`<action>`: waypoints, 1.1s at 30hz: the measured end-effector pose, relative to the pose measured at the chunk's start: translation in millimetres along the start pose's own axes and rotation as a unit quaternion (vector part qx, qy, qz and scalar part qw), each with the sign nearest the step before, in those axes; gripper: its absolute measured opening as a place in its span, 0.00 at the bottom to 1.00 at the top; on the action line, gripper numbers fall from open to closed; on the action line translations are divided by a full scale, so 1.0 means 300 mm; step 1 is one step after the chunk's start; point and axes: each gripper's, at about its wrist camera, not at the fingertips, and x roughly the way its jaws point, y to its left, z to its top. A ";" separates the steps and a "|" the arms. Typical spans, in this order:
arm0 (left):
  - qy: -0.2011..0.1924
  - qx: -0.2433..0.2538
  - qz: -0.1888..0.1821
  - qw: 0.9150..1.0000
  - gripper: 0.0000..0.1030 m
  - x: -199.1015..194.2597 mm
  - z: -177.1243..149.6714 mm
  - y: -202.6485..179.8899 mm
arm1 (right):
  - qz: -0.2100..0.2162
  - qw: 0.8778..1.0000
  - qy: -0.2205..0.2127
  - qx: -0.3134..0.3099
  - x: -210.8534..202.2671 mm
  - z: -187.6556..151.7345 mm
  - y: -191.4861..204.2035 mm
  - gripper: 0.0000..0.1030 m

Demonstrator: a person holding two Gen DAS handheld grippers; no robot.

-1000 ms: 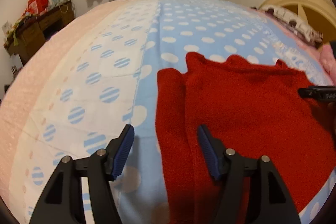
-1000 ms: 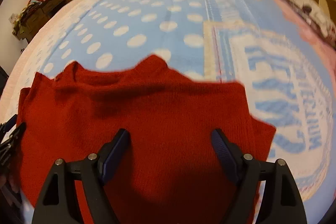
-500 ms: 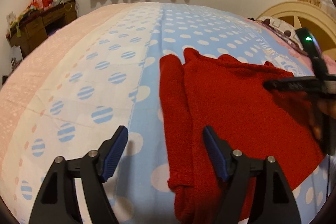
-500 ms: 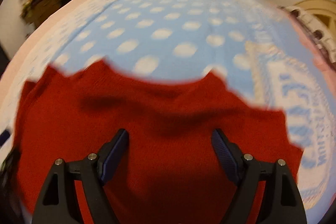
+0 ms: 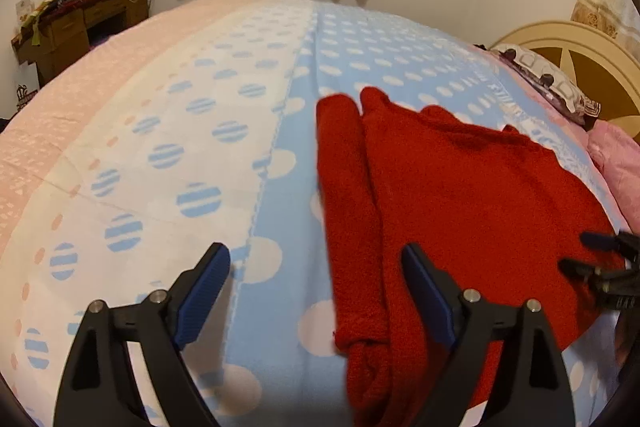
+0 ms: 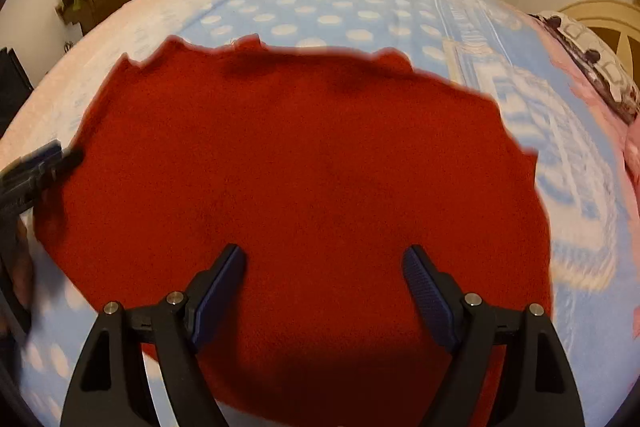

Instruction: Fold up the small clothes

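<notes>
A red knit garment (image 5: pixel 472 187) lies flat on the bed, with a sleeve (image 5: pixel 348 219) folded along its left side. It fills the middle of the right wrist view (image 6: pixel 304 167). My left gripper (image 5: pixel 316 279) is open and empty, above the sleeve and the left edge of the garment. My right gripper (image 6: pixel 324 279) is open and empty, above the garment's near part. The right gripper's tips show at the right edge of the left wrist view (image 5: pixel 600 259). The left gripper's tips show at the left edge of the right wrist view (image 6: pixel 44 163).
The bed has a blue polka-dot cover (image 5: pixel 384 59) with a white and pink part (image 5: pixel 120 147) to the left. A wooden desk (image 5: pixel 76 23) with clutter stands at the far left. A headboard (image 5: pixel 576 59) and pillows (image 5: pixel 548 83) are at the right.
Both grippers have drawn back and risen from the garment, so more of it and the bed shows. The right gripper has moved lower in the left wrist view. Both stay open.
</notes>
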 end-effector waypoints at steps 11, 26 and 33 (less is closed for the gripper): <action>0.003 -0.012 -0.001 1.000 0.92 -0.060 -0.060 0.024 | -0.038 0.999 -0.011 0.022 -0.088 -0.153 -0.115 0.80; 0.024 -0.025 -0.010 0.999 1.00 -0.069 -0.096 0.047 | -0.064 0.997 -0.002 0.038 -0.129 -0.198 -0.103 0.80; 0.024 -0.024 -0.013 0.999 1.00 -0.097 -0.123 0.056 | -0.073 0.996 -0.010 0.054 -0.169 -0.199 -0.087 0.82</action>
